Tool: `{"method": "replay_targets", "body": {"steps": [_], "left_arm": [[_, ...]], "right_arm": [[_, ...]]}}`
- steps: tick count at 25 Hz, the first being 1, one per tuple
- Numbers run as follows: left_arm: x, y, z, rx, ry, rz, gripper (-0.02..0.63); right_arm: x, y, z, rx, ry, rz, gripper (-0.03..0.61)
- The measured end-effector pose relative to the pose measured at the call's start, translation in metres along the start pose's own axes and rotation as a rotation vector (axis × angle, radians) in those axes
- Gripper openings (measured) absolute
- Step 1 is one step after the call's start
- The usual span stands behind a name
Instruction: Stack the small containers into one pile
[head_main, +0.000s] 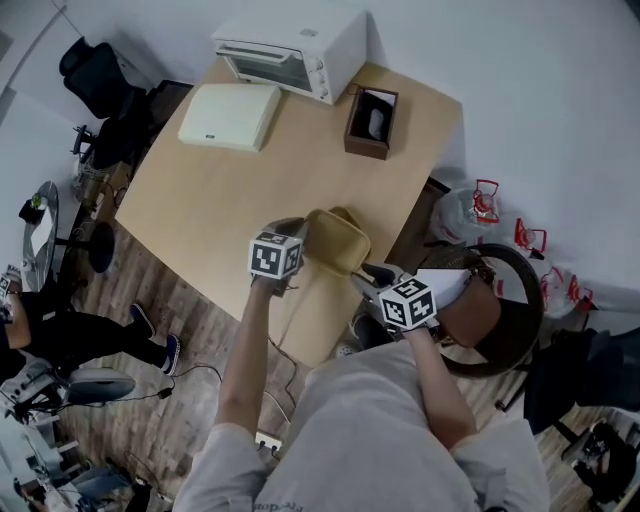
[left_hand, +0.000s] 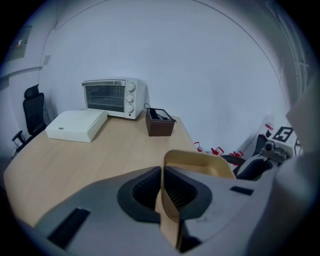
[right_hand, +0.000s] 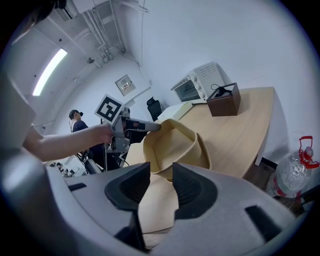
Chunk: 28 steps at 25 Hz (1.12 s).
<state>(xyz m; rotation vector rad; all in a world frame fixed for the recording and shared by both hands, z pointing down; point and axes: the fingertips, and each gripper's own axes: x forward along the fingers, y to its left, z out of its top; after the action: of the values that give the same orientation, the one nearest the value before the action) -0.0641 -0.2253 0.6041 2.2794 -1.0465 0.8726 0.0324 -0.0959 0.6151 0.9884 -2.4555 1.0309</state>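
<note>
The tan container (head_main: 337, 243) hangs in the air between the two grippers, just above the near end of the wooden surface (head_main: 250, 190) and close to its right edge, open side up and tilted (whether it is a single piece or several nested together cannot be made out). The left gripper (left_hand: 162, 186) meets it from the 9 o'clock side in the head view. Its jaws are almost together, clamped on the thin side wall, which stands edge-on between the two pads with the rim curving away beyond them. The right gripper (right_hand: 156, 182) comes in from about 4 o'clock. Its jaws stand moderately apart with a broader corner of the same container filling the gap, and both pads lie against it, so it too has hold of it. Farther out on the surface, a white toaster oven (head_main: 295, 50) stands at 12 o'clock from the container against the wall. A flat white box (head_main: 230, 115) lies at 11 o'clock, just in front of the oven. A small dark brown box (head_main: 372, 122) with a dark object inside sits at 1 o'clock, near the right edge. On the floor off that edge, at 3 o'clock, lie clear bags with red handles (head_main: 480, 205), and a black office chair (head_main: 95, 70) stands at 10 o'clock beyond the surface's far left corner.
</note>
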Motion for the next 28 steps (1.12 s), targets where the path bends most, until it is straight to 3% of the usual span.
{"method": "replay_targets", "body": {"steps": [13, 22, 28], "left_arm": [[0.037, -0.011, 0.016, 0.235, 0.114, -0.111, 0.020], [0.061, -0.025, 0.022, 0.321, 0.127, -0.162, 0.020], [0.065, -0.022, 0.016, 0.320, 0.113, -0.175, 0.020]], "right_arm": [[0.006, 0.007, -0.006, -0.033, 0.026, 0.023, 0.140], [0.004, -0.007, -0.010, -0.015, 0.028, 0.015, 0.135], [0.012, -0.002, -0.016, -0.031, 0.056, 0.024, 0.135]]}}
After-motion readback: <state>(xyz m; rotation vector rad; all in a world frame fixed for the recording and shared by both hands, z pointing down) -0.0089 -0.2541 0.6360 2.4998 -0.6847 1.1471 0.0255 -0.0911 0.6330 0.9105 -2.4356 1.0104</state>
